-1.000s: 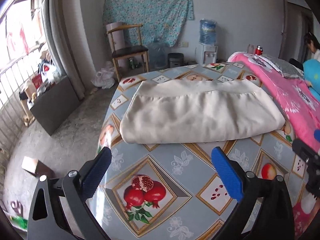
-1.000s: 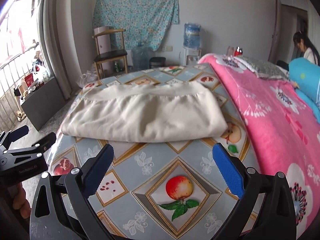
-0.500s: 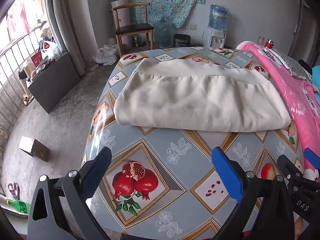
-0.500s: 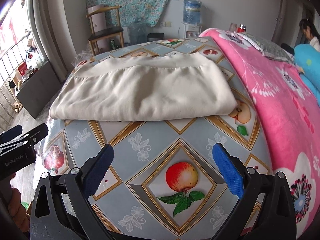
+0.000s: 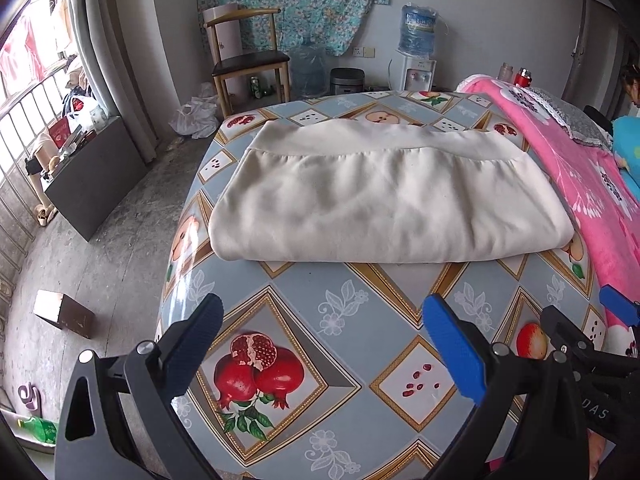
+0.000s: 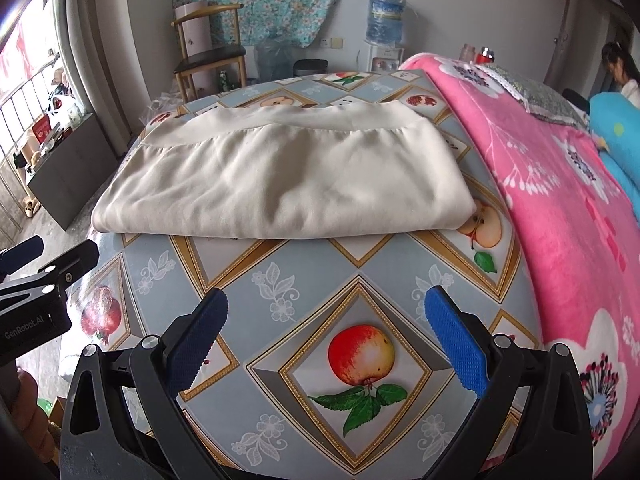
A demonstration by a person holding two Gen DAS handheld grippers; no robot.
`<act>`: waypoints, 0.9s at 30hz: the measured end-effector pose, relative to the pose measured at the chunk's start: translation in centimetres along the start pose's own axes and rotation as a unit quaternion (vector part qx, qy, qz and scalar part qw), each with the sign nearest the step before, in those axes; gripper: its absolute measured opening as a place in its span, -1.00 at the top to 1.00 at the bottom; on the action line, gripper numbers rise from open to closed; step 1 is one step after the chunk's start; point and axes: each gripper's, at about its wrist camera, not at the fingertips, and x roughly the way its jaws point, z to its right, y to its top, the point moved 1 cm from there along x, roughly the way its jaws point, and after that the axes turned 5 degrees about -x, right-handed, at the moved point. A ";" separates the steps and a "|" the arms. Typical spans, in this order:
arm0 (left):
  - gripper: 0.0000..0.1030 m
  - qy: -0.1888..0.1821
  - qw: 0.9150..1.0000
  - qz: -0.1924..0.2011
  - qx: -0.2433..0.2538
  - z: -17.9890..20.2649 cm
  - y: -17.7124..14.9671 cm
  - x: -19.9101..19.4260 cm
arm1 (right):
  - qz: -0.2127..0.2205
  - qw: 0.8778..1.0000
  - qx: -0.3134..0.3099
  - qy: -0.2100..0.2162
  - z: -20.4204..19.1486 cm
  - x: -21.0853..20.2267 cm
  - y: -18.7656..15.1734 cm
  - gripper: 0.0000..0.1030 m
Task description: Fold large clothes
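A cream garment (image 5: 384, 196) lies folded into a wide rectangle on the fruit-patterned tablecloth (image 5: 340, 344), its waistband along the far edge. It also shows in the right wrist view (image 6: 280, 184). My left gripper (image 5: 320, 340) is open and empty, above the cloth in front of the garment's near fold. My right gripper (image 6: 326, 332) is open and empty, also in front of the near fold. Each gripper appears at the edge of the other's view.
A pink flowered blanket (image 6: 560, 184) covers the right side of the table. A wooden chair (image 5: 244, 60), a water dispenser (image 5: 416, 48) and a dark low cabinet (image 5: 92, 180) stand beyond on the left floor. A person (image 6: 620, 72) sits at far right.
Both grippers have risen and tilted downward, so the garment and tablecloth sit lower and fuller in view. The garment has not moved. Both grippers stay open.
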 end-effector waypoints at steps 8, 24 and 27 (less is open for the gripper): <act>-0.90 -0.003 1.000 -0.007 0.003 0.3 -0.3 0.3 | -0.002 1.000 0.003 -0.003 0.3 0.1 0.1 -0.86; -0.90 -0.004 1.000 -0.005 0.002 0.2 -0.5 0.2 | -0.002 1.000 0.000 -0.007 0.4 -0.2 0.1 -0.86; -0.90 -0.005 1.000 -0.006 0.001 0.2 -0.5 0.2 | -0.002 1.000 0.000 -0.007 0.3 -0.4 0.0 -0.86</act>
